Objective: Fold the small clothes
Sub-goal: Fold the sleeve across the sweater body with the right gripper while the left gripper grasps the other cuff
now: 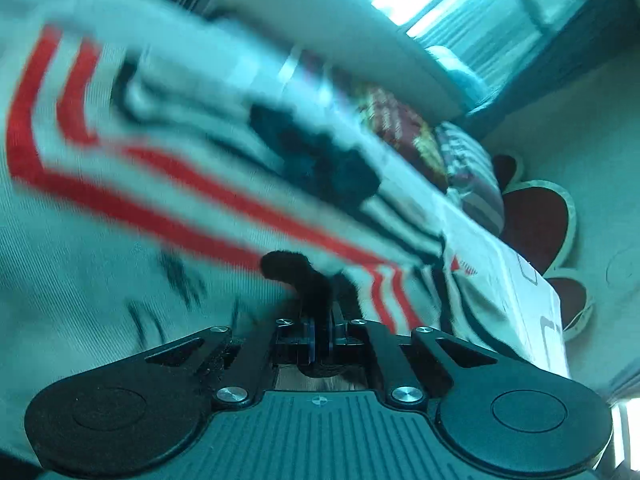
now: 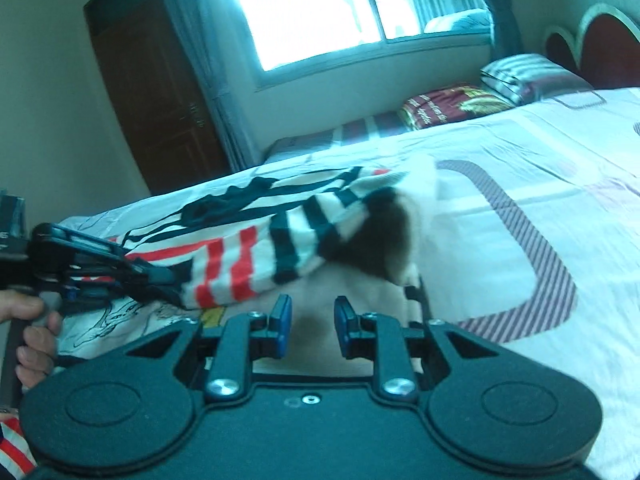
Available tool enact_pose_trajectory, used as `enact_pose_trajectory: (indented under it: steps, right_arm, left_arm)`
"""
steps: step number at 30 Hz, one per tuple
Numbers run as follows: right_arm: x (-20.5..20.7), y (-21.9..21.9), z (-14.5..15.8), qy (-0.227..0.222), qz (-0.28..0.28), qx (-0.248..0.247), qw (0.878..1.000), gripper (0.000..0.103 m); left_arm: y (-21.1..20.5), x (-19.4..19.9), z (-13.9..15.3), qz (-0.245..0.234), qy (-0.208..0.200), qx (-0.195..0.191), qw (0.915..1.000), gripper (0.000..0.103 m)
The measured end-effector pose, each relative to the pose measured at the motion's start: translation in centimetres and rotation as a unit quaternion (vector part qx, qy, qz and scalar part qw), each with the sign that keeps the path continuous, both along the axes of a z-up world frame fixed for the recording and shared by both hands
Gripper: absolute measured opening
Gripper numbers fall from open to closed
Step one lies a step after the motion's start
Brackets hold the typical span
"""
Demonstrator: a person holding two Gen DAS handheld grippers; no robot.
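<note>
One striped sock [image 2: 288,240] hangs above the bedsheet [image 2: 520,240] — white, with red bands near the cuff, black bands further along and a dark heel patch, all motion-blurred. The left gripper [image 1: 320,320] has its jaws pressed together on the sock's cuff end, seen from the right wrist at the sock's left end. The right gripper [image 2: 308,324] sits just below the sock, jaws spread, holding nothing. Two pillows [image 2: 452,106] lie beyond the sock near the window [image 2: 312,12]; their print is unreadable.
</note>
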State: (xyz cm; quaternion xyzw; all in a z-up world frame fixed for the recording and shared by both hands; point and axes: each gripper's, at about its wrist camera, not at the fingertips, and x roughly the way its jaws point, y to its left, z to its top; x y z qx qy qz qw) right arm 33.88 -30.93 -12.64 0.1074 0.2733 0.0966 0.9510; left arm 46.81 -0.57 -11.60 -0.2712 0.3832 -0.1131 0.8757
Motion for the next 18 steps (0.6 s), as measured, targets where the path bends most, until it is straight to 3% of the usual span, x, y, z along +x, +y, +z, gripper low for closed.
enact_pose_trajectory:
  steps: [4,6,8,10,14,15,17,18]
  right_arm:
    - [0.6,-0.6,-0.3,0.007,-0.002,0.019,1.000,0.025]
    - [1.3,-1.6,-0.6,0.022,-0.003,0.084,0.996,0.030]
    - [1.9,-3.1,-1.2,0.033,-0.009,0.177,0.984,0.041]
    - [2.4,-4.1,-1.7,0.038,-0.032,0.229,0.972,0.048]
    - [3.7,-6.1,-3.2,0.053,-0.062,0.319,0.944,0.047]
    - [4.0,-6.5,-3.7,0.060,-0.075,0.334,0.938,0.044]
    - [4.5,-7.0,-4.2,0.071,-0.097,0.337,0.934,0.021]
    - [4.6,-7.1,-4.0,0.067,-0.098,0.325,0.938,0.007]
  left_arm:
    - [2.5,-1.1,2.9,0.000,-0.040,0.046,0.9982,0.005]
    - [4.1,-1.3,3.2,0.016,-0.042,0.061,0.9971,0.005]
    - [5.7,-1.0,2.7,0.023,-0.028,0.065,0.9972,0.005]
    - [6.8,-0.9,1.9,0.016,-0.013,0.057,0.9982,0.005]
    - [7.1,-1.5,0.7,0.010,-0.006,0.059,0.9982,0.005]
    - [7.2,-1.6,0.5,0.013,-0.007,0.056,0.9983,0.005]
    - [7.5,-2.3,0.3,0.020,-0.012,0.050,0.9985,0.005]
    - [7.5,-2.9,0.3,0.023,-0.018,0.047,0.9985,0.005]
